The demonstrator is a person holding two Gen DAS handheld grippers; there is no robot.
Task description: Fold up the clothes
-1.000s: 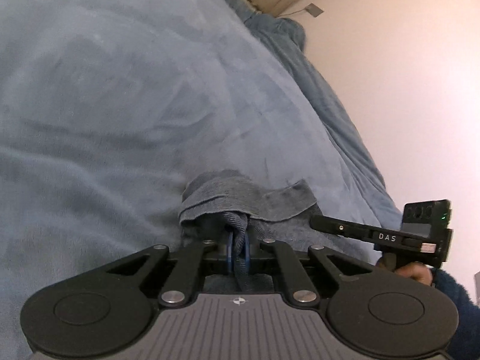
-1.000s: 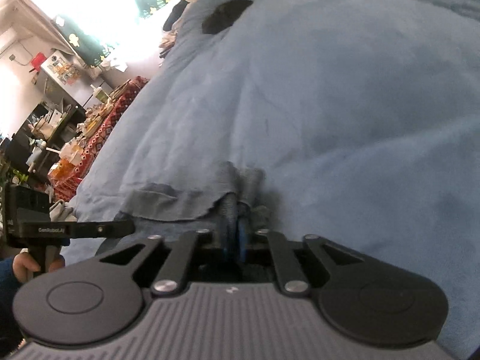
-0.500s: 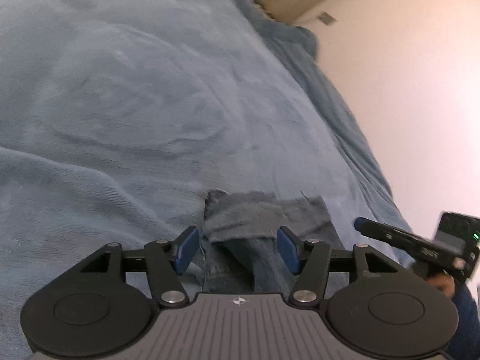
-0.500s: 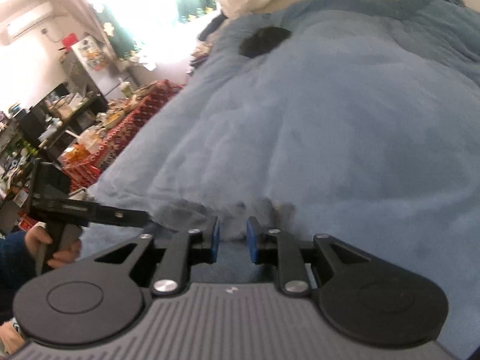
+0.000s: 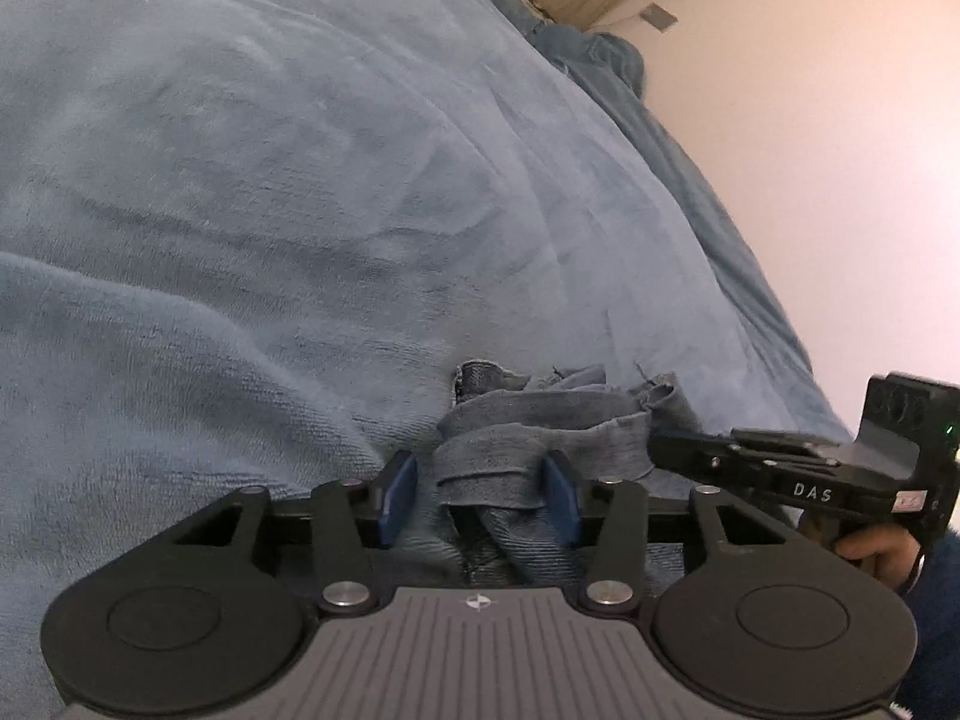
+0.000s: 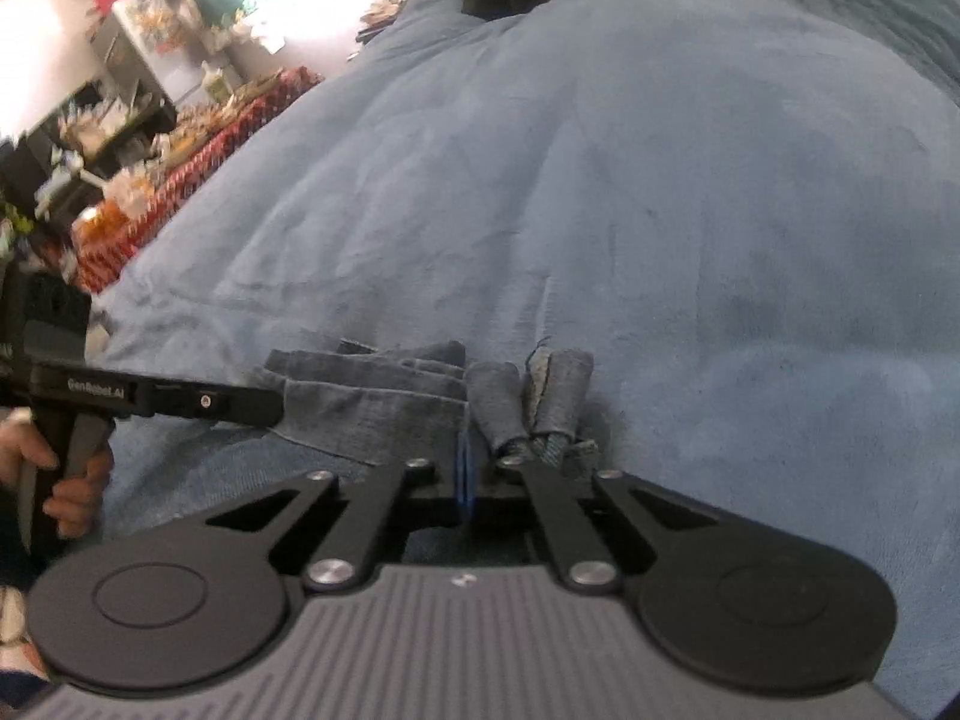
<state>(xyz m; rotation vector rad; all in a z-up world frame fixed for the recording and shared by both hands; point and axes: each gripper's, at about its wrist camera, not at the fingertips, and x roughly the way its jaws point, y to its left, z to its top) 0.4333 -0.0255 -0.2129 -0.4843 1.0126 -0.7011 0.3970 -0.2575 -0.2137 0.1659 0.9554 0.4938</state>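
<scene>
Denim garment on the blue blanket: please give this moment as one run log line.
stage: regrasp | denim garment: bunched on blue blanket | left claw: closing around denim fold | right claw: shut, pads together beside the cloth

Blue fleece blanket, pale wall, cluttered red-clothed table

L gripper closing, R gripper closed

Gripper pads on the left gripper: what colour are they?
Blue pads on black linkages, clearest in the left wrist view, either side of the bunched denim cloth.
</scene>
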